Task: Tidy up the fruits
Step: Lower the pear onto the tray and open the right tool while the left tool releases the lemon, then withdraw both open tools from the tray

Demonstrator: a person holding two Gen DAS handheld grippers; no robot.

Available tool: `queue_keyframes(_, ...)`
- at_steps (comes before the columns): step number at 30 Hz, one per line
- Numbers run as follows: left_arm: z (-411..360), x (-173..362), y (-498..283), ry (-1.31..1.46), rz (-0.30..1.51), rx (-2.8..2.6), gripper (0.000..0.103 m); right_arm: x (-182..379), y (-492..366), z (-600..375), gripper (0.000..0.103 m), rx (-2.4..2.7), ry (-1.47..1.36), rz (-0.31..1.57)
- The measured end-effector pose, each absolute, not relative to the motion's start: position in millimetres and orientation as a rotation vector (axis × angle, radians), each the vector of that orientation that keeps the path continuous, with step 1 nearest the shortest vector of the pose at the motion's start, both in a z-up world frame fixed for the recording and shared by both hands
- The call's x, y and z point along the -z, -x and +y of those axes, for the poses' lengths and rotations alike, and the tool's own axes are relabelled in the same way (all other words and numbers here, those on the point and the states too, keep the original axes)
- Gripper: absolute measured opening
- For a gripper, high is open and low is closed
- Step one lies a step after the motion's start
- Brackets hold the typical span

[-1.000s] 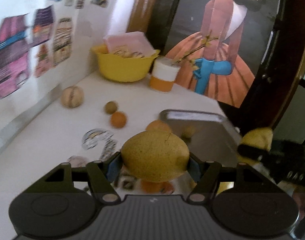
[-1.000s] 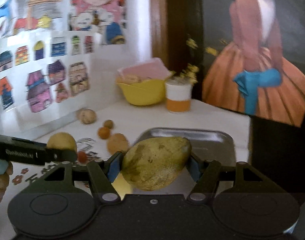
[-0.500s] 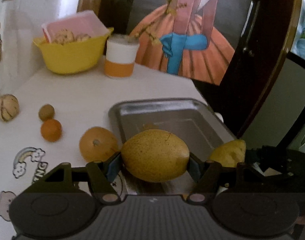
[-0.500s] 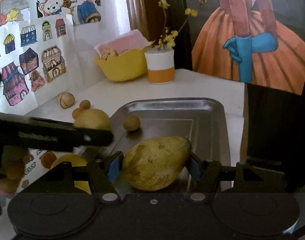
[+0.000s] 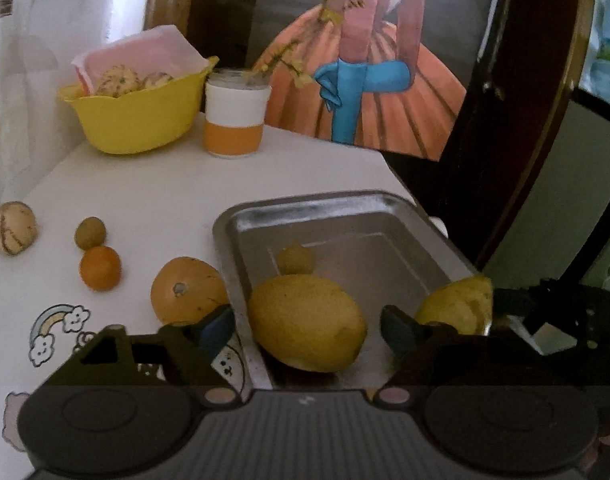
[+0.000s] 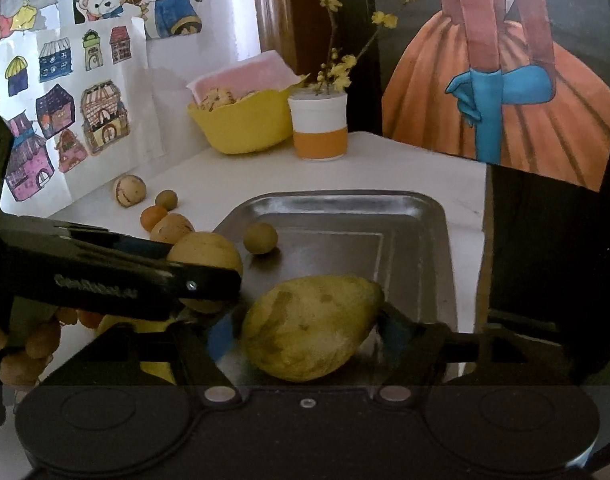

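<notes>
1. Yellow, speckled skin marks the round fruit (image 5: 307, 322), which is seen resting on the near end of the metal tray (image 5: 393, 208), between the fingers of the left gripper (image 5: 309, 330). The blue pads (image 5: 217, 326) are spread apart with clear gaps on both sides, so this claw is released (the fruit appears to have been set down rather than carried).

2. A greener, pear-shaped fruit (image 6: 311, 328) is shown between the fingers of the right gripper (image 6: 305, 332), low over the tray's near right part (image 6: 433, 216). The right pad is pressed against its tapered end; a narrow gap is visible at the left pad, so it cannot be told whether it is clenched or just let go.

3. A small brownish fruit (image 5: 295, 258) is already lying in the tray, which suggests the tray is the collecting place.

4. Outside the tray, on the white table (image 5: 153, 192), an orange (image 5: 187, 290) is found just beside the tray's left rim, then a smaller orange fruit (image 5: 100, 268), a small green one (image 5: 90, 233) and a striped round one (image 5: 13, 227) further left. These are judged to be not yet sorted.

5. Further back, a yellow bowl (image 5: 137, 120) holding striped items and an orange-and-white cup (image 5: 233, 120) with twigs are placed clear of the working area.
</notes>
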State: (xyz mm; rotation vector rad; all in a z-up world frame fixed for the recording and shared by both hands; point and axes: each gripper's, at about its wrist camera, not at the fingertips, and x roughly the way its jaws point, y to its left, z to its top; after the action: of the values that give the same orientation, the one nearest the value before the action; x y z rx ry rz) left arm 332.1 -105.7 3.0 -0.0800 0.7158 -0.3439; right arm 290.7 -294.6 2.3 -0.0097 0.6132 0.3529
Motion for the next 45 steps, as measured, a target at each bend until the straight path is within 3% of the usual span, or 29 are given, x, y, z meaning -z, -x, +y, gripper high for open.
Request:
queue_keyframes(6,-85.1,-24.7,-301.3,0.166,0.636,0.302,0.102,-15.9,-261.8,-294.6,0.097,-0.323,0.012,0.546)
queue_keyframes(9,-73.8,-34.3,-275.4,0.19,0.604,0.275,0.102,-25.6,-239.0,-295.0,0.102,-0.308,-0.002,0.499)
queue_keyframes(19,-50.2,-50.7,-183.9,0.171,0.588,0.234,0.103,-51.6,-154.6,-285.3,0.102,-0.257,0.02,0.422)
queue_keyframes(32,-11.7,-31.8,-97.6,0.146,0.733,0.201,0.103,-40.1,-64.5,-246.6,0.102,-0.319,0.019,0.634)
queue_keyframes(45,49.7,-36.2,-68.1,0.145,0.777,0.061,0.103,-40.3,-53.5,-187.6,0.102,-0.484,0.032,0.724)
